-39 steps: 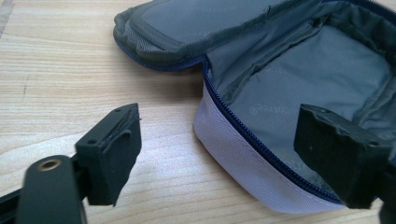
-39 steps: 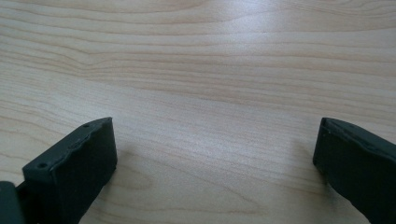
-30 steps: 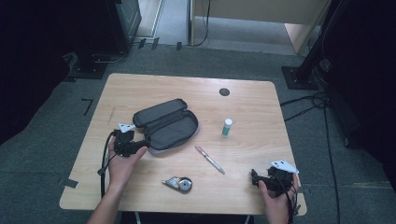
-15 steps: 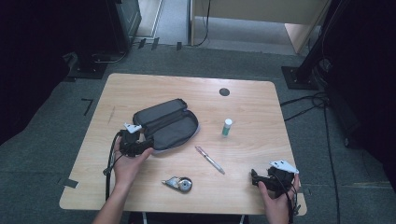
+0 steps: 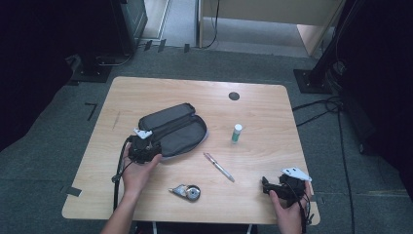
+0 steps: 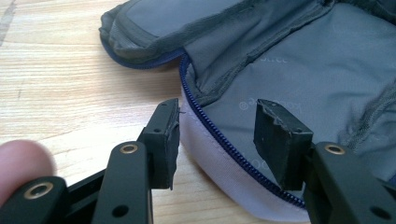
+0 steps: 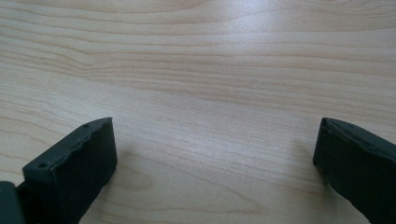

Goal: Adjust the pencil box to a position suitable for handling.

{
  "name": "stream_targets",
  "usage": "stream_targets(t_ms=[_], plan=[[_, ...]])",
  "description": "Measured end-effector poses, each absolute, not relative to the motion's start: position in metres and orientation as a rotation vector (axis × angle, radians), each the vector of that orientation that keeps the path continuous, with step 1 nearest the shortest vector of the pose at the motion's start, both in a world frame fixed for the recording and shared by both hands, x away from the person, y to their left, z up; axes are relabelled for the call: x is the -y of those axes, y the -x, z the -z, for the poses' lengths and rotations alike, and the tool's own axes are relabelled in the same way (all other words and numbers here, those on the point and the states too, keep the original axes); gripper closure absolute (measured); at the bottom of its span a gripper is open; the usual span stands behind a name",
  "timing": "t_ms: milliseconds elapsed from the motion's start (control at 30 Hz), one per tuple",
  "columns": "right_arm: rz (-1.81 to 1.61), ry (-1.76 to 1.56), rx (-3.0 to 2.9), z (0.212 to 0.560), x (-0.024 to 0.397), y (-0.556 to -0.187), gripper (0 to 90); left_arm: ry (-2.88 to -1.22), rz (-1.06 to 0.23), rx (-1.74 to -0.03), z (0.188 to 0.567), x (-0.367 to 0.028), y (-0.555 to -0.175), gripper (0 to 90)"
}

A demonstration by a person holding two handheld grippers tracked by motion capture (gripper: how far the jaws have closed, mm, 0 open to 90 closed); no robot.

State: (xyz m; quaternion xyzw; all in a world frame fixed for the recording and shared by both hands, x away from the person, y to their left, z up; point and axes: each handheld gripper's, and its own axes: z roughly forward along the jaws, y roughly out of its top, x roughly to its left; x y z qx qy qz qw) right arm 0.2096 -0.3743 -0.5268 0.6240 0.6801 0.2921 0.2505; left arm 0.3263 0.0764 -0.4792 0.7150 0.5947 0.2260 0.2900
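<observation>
My left gripper (image 6: 217, 140) at the open pencil case (image 6: 299, 60)

Its jaws have just been closing, half open, straddling the case's zipped rim without pressing; my right gripper (image 7: 215, 163) gapes wide over bare worktop (image 7: 210, 70).

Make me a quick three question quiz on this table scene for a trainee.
1. Which gripper straddles the open pencil case's zipped edge?
2. True or false: the pen lies inside the case.
3. What stands upright, right of the case?

Key:
1. The left gripper; its jaws have just been closing, the edge between them, pads not yet pressing.
2. False; it lies on the table.
3. A small green bottle.
</observation>
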Motion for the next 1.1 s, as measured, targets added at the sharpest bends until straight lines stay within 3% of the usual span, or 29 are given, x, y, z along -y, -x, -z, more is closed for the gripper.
stream_targets(t_ms=[67,333,600,1100], plan=[[-0.795,-1.699,-1.851,0.527,0.374,-0.21,0.0,-1.916,-0.596,-1.591,0.481,-0.074,-0.327,50.9],[-0.795,-1.699,-1.851,0.527,0.374,-0.21,0.0,-1.907,-0.633,-1.598,0.483,-0.072,-0.335,71.7],[-0.795,-1.704,-1.846,0.527,0.374,-0.21,0.0,-1.898,-0.616,-1.541,0.484,-0.074,-0.35,85.1],[-0.794,-1.703,-1.845,0.527,0.374,-0.21,0.0,-1.933,-0.607,-1.423,0.487,-0.069,-0.365,89.5]])
